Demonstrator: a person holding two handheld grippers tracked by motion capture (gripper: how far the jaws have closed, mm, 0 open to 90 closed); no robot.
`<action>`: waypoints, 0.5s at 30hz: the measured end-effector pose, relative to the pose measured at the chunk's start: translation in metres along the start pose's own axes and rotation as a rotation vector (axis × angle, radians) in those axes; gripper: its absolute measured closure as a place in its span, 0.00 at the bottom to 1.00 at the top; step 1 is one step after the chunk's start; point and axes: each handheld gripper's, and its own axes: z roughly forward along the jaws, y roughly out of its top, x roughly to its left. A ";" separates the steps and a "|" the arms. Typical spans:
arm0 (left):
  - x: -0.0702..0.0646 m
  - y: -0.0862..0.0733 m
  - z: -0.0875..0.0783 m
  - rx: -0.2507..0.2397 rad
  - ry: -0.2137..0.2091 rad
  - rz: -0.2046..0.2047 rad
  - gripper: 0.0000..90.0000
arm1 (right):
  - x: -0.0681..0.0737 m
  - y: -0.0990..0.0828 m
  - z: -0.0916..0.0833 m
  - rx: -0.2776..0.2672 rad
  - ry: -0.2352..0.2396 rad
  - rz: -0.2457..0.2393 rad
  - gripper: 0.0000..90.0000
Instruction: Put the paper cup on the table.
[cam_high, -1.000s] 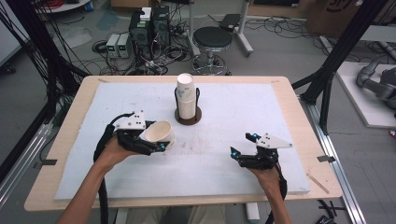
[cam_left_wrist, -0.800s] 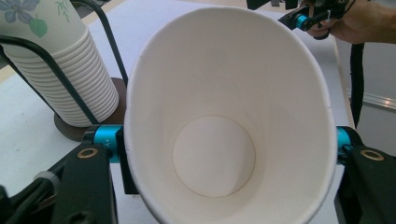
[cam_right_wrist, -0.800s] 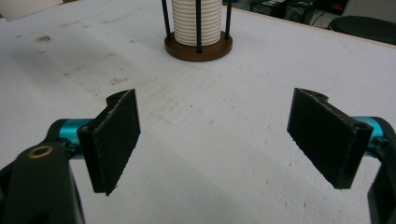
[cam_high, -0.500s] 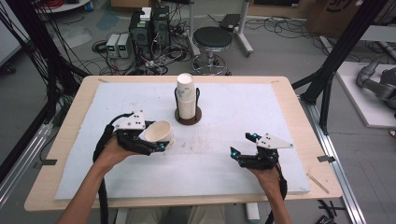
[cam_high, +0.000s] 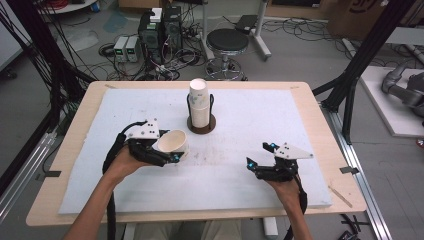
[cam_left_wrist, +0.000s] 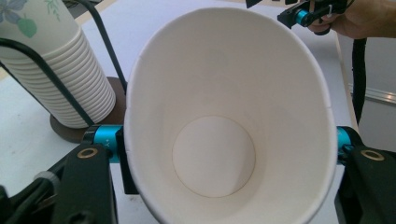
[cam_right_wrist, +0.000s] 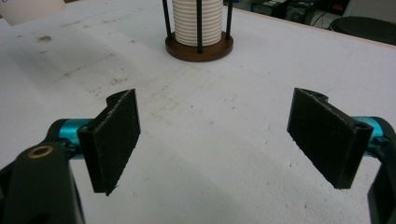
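Paper cup (cam_high: 172, 142), white, lying sideways over the counter (cam_high: 250, 185), left gripper (cam_high: 167, 155) clamping its wall near the stack (cam_high: 200, 105). Right gripper (cam_high: 251, 164) resting, jaws gaping, holding nothing. Handling advice: squeezing lightly, avoiding crushing the rim.

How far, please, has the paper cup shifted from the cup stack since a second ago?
No: the paper cup sits equally far from the cup stack.

Overhead forward-down view; two close gripper views (shared cup stack (cam_high: 200, 102))
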 end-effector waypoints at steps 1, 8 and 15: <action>0.000 0.001 0.001 0.005 0.001 0.002 0.38 | 0.000 0.000 0.000 0.000 0.000 0.000 0.19; -0.001 0.005 0.012 0.024 0.004 0.014 0.38 | 0.000 -0.001 0.004 0.007 0.005 0.000 0.19; -0.003 0.009 0.031 0.069 -0.003 0.037 0.38 | 0.001 -0.003 0.008 0.014 0.009 -0.001 0.19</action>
